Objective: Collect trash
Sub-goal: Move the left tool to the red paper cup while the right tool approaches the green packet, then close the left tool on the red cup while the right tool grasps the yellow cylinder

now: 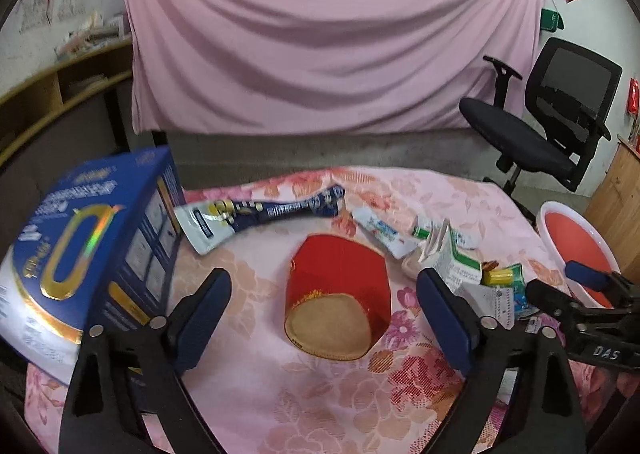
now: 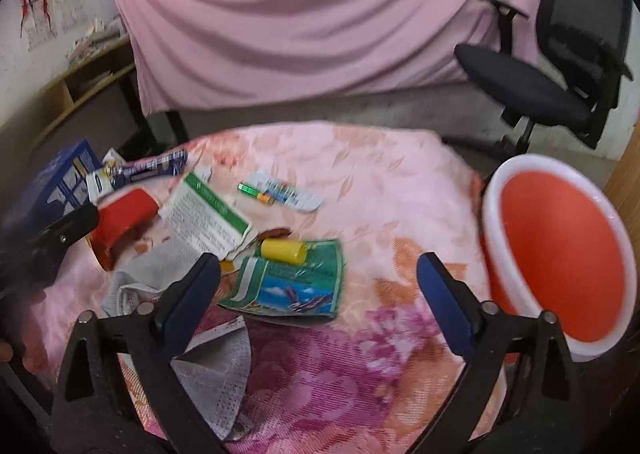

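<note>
My left gripper (image 1: 324,306) is open, its fingers on either side of a red box with a gold end (image 1: 340,294) lying on the floral tablecloth (image 1: 320,394). A large blue carton (image 1: 92,254) stands at left, a blue and white pouch (image 1: 256,214) behind. My right gripper (image 2: 320,294) is open and empty, above a green wrapper (image 2: 292,282) with a yellow tube (image 2: 284,250) on it. A green and white paper box (image 2: 208,218), a toothpaste tube (image 2: 292,194) and grey tissue (image 2: 216,378) lie around. The red bin with white rim (image 2: 560,254) stands at right.
A black office chair (image 1: 552,122) stands behind the table at right. A pink sheet (image 1: 320,34) hangs across the back. A wooden shelf (image 1: 60,82) is at far left. The right gripper shows in the left wrist view (image 1: 588,286) near the bin (image 1: 576,246).
</note>
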### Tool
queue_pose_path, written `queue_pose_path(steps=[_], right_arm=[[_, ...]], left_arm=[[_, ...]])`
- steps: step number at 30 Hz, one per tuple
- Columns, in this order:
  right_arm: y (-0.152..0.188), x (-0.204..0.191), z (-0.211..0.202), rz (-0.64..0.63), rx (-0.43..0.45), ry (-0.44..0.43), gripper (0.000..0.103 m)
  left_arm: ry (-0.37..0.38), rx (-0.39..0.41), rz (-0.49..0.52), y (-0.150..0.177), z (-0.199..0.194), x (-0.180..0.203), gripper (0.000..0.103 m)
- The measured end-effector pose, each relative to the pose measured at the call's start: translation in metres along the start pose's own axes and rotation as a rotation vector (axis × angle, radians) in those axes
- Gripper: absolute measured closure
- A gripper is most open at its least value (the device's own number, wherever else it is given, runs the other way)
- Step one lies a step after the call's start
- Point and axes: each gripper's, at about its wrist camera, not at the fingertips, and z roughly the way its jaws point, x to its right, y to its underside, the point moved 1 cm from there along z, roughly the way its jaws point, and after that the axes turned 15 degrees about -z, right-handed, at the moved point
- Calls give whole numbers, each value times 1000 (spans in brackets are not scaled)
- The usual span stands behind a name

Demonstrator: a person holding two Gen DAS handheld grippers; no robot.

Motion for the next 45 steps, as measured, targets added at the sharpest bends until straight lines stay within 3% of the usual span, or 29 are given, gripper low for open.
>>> queue_pose_path(steps=[6, 10, 13, 21, 28, 35, 38, 45], right_arm=[[-2, -10, 33, -26, -129, -38, 0], [-1, -10, 41, -20, -163, -46, 1], [1, -10, 36, -20, -158, -51, 14], [12, -14, 12, -55, -140, -79, 14], [13, -38, -29, -277, -111, 61, 14], [21, -31, -50, -216, -72, 15, 14], [28, -40, -57, -281, -98, 53, 14], [42, -28, -52, -189, -108, -77, 13]], left_arm=[[40, -93, -20, -2, 15, -5, 22], [63, -155, -39, -3, 25, -8, 43], [82, -158, -52, -3, 21, -11, 44], [139, -128, -46, 7, -12, -11, 44], [182, -128, -47, 23, -37, -4, 44], [212, -134, -53, 42, -60, -4, 44], [221, -137, -55, 48, -69, -4, 44], [235, -139, -65, 57, -78, -4, 44]])
